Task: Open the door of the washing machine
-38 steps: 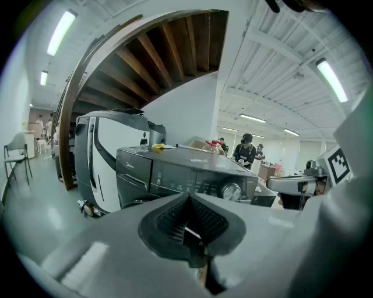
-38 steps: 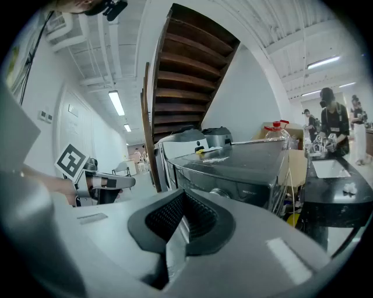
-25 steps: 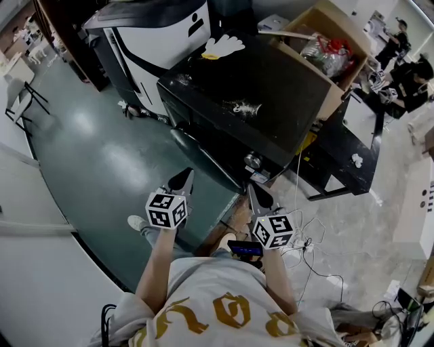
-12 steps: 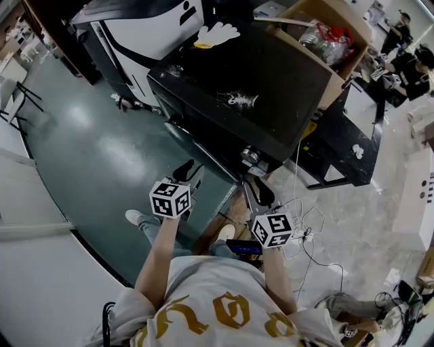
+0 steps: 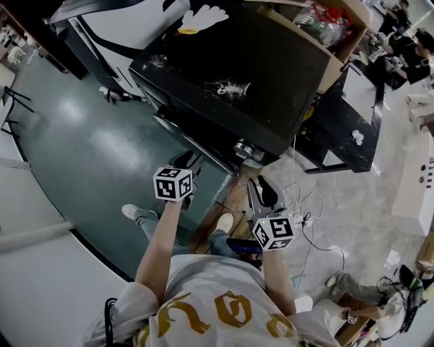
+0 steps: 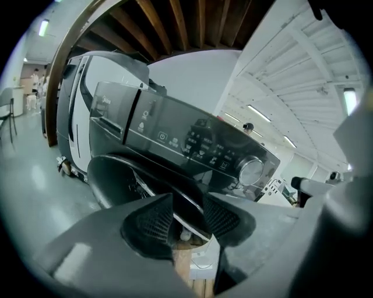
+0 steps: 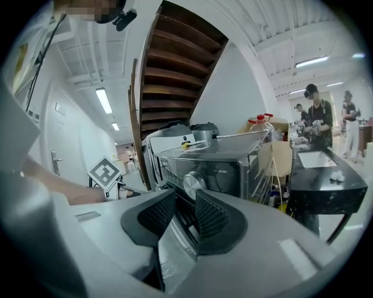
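We see open green floor (image 5: 102, 149) left of the washing machine (image 5: 230, 74); tangled cables (image 5: 300, 217) and a black bench (image 5: 342, 120) crowd its right.

Ahead of me: one white glove (image 5: 203, 15); one cardboard box (image 5: 333, 68) holding bottles (image 5: 324, 17). To my right: a black table (image 5: 342, 129), white cables (image 5: 308, 203) loose on the floor (image 5: 380, 203) beside it. Farther off: a wooden staircase (image 7: 175, 70), people (image 7: 317, 116) standing at the far right.
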`<state>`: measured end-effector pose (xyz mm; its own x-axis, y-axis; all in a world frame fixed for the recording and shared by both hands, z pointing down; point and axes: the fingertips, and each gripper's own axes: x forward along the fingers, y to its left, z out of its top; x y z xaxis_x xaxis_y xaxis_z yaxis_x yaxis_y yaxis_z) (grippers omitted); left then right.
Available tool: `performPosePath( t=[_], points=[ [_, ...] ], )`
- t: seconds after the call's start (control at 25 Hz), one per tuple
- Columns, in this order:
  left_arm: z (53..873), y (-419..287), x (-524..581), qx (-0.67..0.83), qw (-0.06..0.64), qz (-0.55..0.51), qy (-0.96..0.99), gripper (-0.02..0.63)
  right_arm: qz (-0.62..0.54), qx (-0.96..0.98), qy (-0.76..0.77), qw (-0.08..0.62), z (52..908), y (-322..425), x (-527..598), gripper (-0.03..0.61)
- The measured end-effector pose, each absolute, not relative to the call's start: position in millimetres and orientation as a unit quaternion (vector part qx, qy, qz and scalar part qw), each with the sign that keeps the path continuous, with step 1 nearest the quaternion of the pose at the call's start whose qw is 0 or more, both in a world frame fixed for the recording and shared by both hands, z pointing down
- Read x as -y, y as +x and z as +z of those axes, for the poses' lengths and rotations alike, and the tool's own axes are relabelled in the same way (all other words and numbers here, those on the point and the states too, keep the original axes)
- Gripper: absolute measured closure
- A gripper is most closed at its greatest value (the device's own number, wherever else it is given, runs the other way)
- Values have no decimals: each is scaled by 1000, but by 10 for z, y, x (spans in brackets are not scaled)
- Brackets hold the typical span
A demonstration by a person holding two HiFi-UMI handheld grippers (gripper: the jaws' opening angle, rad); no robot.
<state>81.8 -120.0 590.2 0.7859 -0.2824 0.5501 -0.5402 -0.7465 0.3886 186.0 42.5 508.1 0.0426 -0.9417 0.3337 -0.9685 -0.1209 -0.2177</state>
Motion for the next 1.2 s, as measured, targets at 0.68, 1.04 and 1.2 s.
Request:
performPosePath(
  t=[0.68, 1.04, 1.2],
  points=[
    [6456, 1222, 1353, 244, 368, 268, 856, 362, 226, 670, 707, 11, 5247, 1958, -493, 479],
    [6623, 1226, 1415, 290, 393, 276, 828, 351, 226, 684, 693, 7, 5255, 1909, -439, 480],
    [6637, 1231, 1420, 292, 396, 271, 827, 345, 226, 684, 694, 10, 5271, 1920, -460, 480]
  ],
)
